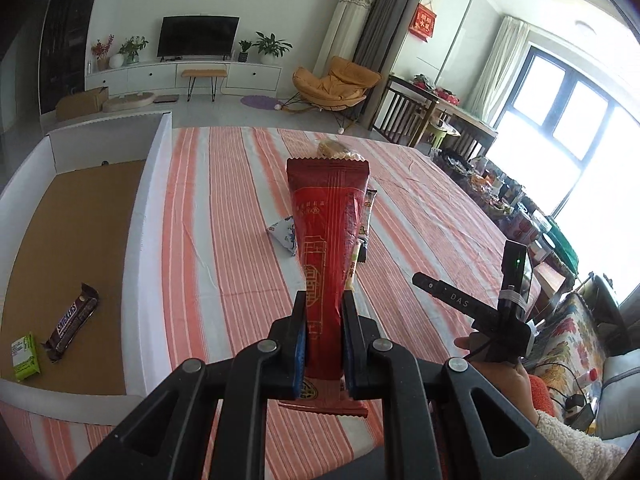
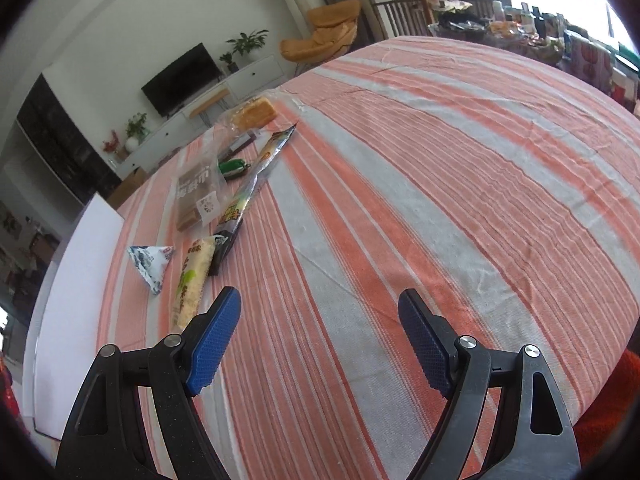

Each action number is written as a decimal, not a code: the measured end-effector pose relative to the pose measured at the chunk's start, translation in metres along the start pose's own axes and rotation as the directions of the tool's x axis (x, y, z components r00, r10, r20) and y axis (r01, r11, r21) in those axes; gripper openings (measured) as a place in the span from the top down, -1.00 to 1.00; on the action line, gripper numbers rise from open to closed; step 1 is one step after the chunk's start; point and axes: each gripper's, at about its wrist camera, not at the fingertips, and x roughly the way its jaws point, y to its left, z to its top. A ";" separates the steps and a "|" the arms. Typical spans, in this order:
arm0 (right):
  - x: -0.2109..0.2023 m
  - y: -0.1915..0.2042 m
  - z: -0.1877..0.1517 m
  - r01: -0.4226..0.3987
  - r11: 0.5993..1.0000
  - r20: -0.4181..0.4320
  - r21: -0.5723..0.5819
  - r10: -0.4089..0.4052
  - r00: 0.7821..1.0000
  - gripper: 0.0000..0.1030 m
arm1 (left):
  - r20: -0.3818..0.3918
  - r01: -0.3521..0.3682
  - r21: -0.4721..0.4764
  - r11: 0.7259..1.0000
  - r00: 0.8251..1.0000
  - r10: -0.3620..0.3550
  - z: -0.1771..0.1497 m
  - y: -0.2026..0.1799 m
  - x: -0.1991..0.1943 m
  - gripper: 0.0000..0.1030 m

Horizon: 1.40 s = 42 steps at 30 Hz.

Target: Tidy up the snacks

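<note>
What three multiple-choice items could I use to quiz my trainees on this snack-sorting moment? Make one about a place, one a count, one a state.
1. Where does the Snickers bar lie?
A. In the white box, on its brown floor
B. On the striped cloth
C. In the right gripper

2. How many snacks lie in the box?
A. None
B. Two
C. Five

3. What state is the left gripper in?
A. Open and bare
B. Shut on the red packet
C. Out of view

Answers: 1 A, the bar rests on the brown floor beside the green packet. 2 B, only those two show there. 3 B, its jaws pinch the packet's lower part, while the right jaws stand apart, holding nothing.
</note>
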 end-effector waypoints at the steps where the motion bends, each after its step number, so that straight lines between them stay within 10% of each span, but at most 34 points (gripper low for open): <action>1: 0.003 0.010 -0.001 -0.048 0.999 -0.035 -0.020 0.047 0.998 -0.64 | 0.016 -0.009 -0.006 1.000 1.000 0.009 0.002 0.005 -0.008 0.73; 5: 0.030 0.073 0.001 -0.143 0.983 -0.180 -0.113 0.121 0.976 -0.60 | 0.045 -0.045 -0.039 0.998 0.998 0.047 0.003 0.024 -0.031 0.73; 10: 0.095 0.135 0.004 0.022 0.968 -0.296 -0.249 -0.098 0.950 -0.55 | 0.066 -0.114 -0.074 0.991 0.991 0.119 0.000 0.049 -0.047 0.73; 12: 0.102 0.147 0.004 0.088 0.947 -0.259 -0.308 -0.173 0.950 -0.17 | 0.064 -0.140 -0.089 0.986 0.987 0.146 -0.003 0.062 -0.052 0.73; 13: 0.102 0.148 0.004 0.122 0.937 -0.237 -0.329 -0.207 0.949 0.44 | 0.062 -0.154 -0.099 0.983 0.985 0.160 -0.004 0.070 -0.055 0.73; 18: 0.073 0.095 0.012 -0.059 0.995 -0.298 -0.083 0.032 0.954 0.45 | 0.057 -0.233 -0.144 0.962 0.968 0.243 -0.011 0.107 -0.067 0.73; 21: 0.052 0.057 0.013 -0.211 0.971 -0.317 0.110 0.236 0.919 0.45 | 0.044 -0.265 -0.184 0.946 0.960 0.278 -0.011 0.130 -0.067 0.73; 25: 0.024 0.050 0.019 -0.269 0.953 -0.309 0.138 0.300 0.903 0.45 | 0.039 -0.308 -0.238 0.921 0.945 0.326 -0.008 0.163 -0.071 0.73; 35: -0.038 0.267 0.017 -0.604 0.776 -0.393 -0.181 0.506 0.768 0.44 | -0.028 -0.435 -0.273 0.858 0.895 0.445 -0.002 0.234 -0.061 0.73; 38: -0.030 0.331 0.001 -0.620 0.734 -0.422 -0.277 0.487 0.765 0.40 | -0.049 -0.479 -0.265 0.837 0.874 0.484 -0.002 0.248 -0.056 0.72; 40: -0.017 0.361 -0.010 -0.581 0.727 -0.416 -0.366 0.431 0.801 0.07 | -0.084 -0.530 -0.257 0.808 0.845 0.528 -0.003 0.256 -0.048 0.58; 42: -0.008 0.366 -0.017 -0.541 0.736 -0.393 -0.407 0.393 0.831 -0.36 | -0.112 -0.568 -0.257 0.781 0.821 0.560 -0.007 0.261 -0.042 -0.43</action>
